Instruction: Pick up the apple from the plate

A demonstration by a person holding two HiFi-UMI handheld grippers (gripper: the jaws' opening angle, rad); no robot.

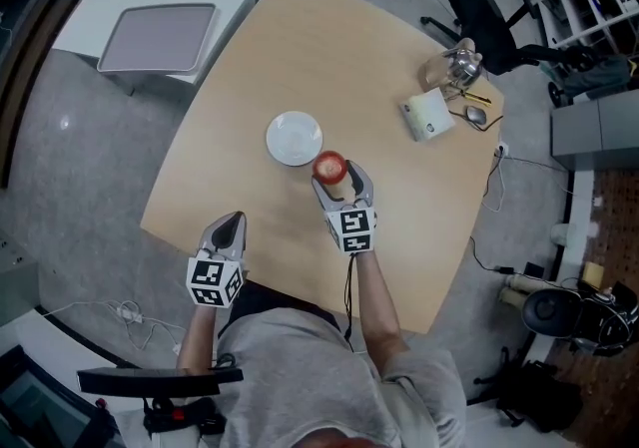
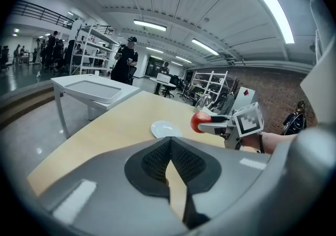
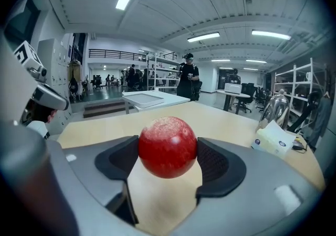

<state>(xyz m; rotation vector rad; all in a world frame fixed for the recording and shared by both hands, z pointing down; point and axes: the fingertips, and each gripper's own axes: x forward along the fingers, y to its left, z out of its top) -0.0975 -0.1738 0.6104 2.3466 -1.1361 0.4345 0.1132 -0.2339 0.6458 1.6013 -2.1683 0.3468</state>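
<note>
Right gripper [image 1: 335,180]: fingers [image 3: 216,162] clamped on either side of the red apple [image 3: 167,146], which fills the gap between them. The apple is off the white plate [image 1: 292,137], held in the air just beside the plate's near right rim, above the tan counter [image 1: 329,57]. Left gripper [image 1: 231,224]: fingers [image 2: 157,158] pressed together, gripping nothing, over the counter's near edge, well apart from the plate.

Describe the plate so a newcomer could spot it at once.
On the tan table, near its middle, beside the red apple held in the right gripper, lies the plate. It alone is round, flat, plain white and empty.
</note>
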